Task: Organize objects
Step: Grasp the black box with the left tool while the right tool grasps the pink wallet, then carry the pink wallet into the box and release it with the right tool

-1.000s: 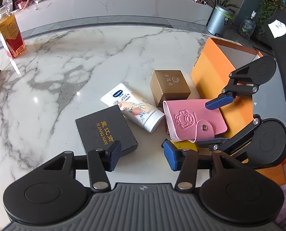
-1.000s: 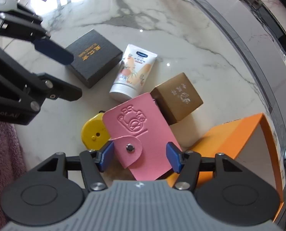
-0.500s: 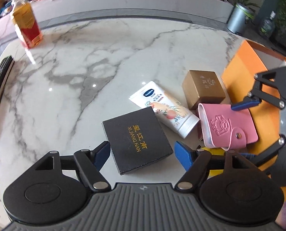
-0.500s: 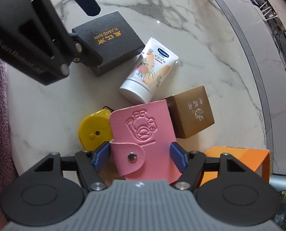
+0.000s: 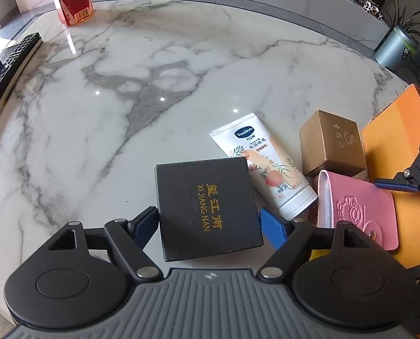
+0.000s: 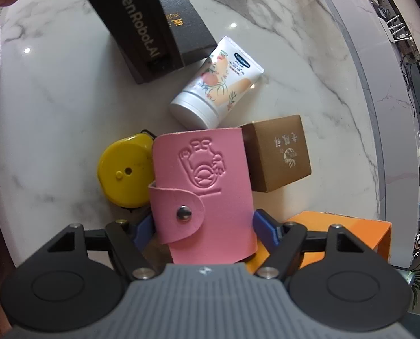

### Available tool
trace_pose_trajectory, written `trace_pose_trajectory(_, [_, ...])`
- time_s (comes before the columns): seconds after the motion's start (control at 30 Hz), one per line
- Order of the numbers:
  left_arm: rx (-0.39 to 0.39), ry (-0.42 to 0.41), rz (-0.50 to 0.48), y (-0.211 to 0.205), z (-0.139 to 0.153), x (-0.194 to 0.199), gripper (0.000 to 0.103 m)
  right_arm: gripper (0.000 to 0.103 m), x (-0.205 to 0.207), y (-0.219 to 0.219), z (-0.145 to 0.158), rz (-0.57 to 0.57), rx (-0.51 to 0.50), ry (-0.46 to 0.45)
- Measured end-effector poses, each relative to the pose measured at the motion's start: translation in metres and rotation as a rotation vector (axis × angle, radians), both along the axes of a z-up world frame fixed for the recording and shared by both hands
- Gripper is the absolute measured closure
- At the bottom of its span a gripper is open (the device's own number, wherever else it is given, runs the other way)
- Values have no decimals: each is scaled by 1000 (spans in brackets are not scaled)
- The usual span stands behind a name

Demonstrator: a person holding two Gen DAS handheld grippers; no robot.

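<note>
Marble desk: from the left wrist view, it carries a black box, a lotion tube, a gold box, a pink card holder and an orange box at the right edge.
Left gripper: jaws opening wide, astride the black box, pads not pressing on it.
Advice, left: lower until both pads sit level on the box's side walls, then close squarely; the tube touches the box's far right corner and could be dragged along.
Right wrist view: the pink card holder lies between the right gripper pads, propped over a yellow tape measure and against the gold box.
Right gripper: jaws opening, pads just beside the holder's edges, no squeeze that I can see.
Advice, right: grip below the snap flap, since soft leather may buckle; lift straight up so the tape measure stays put.
Likely goal: the orange box, just beside the holder.
</note>
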State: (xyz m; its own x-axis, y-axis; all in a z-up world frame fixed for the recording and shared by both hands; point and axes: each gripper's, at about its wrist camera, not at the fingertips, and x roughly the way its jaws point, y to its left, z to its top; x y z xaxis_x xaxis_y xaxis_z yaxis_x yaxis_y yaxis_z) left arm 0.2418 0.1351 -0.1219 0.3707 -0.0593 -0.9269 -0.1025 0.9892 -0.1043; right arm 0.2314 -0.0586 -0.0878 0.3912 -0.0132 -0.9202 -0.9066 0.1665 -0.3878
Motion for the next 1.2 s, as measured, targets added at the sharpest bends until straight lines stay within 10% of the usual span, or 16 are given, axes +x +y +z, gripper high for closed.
trace_pose_trajectory(0.17, [10, 10, -14, -2, -4, -1, 11, 35, -5, -3, 4, -1, 19, -13])
trace_pose_trajectory(0.43, [2, 27, -43, -1, 0, -16, 12, 75, -1, -9, 47, -121, 143, 10])
trace_pose_trajectory(1.2, [-86, -309, -270, -80, 141, -66, 13, 78, -9, -109, 180, -504, 561, -21])
